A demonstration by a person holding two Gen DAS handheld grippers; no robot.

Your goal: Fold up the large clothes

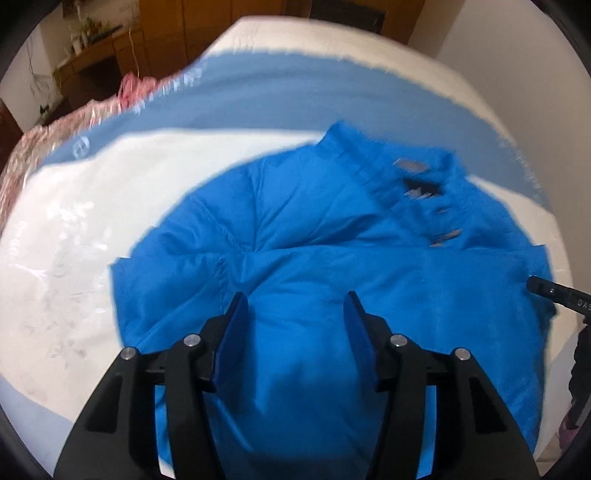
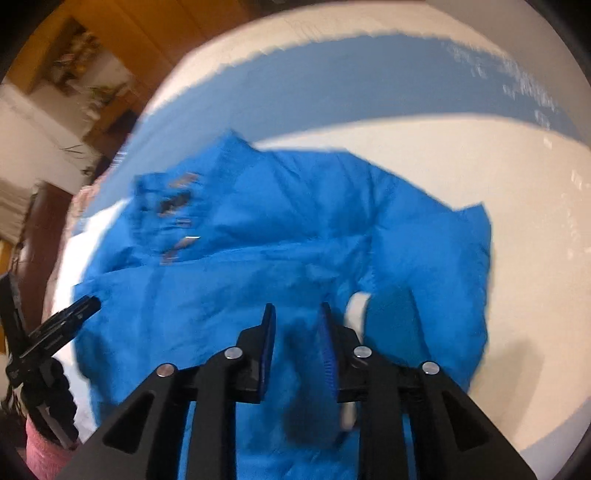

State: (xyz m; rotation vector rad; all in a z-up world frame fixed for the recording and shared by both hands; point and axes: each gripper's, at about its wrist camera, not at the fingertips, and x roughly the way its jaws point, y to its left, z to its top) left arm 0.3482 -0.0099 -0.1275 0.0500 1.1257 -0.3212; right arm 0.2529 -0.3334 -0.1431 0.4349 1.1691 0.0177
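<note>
Blue and puffy, the jacket (image 1: 332, 258) lies spread on the bed (image 1: 74, 221), on a white sheet with a wide blue stripe (image 1: 295, 92) behind it. Its collar end, with small tags and snaps, points away toward the stripe.

The left hand-held gripper (image 1: 295, 314) is just over the jacket near its close edge. Its two blue-padded fingers (image 1: 236, 332) are wide apart and nothing is between them.

The right hand-held gripper (image 2: 297, 325) is low over the other side of the jacket. Its fingers are apart too, but with a smaller gap. The picture is blurry here, so I cannot be sure if they touch the cloth. A bit of white (image 2: 356, 306) shows through a fold just beside the right finger.

A pink flowery blanket (image 1: 55, 129) lies at the far left of the bed. Brown wood cupboards (image 1: 166, 33) stand behind.
</note>
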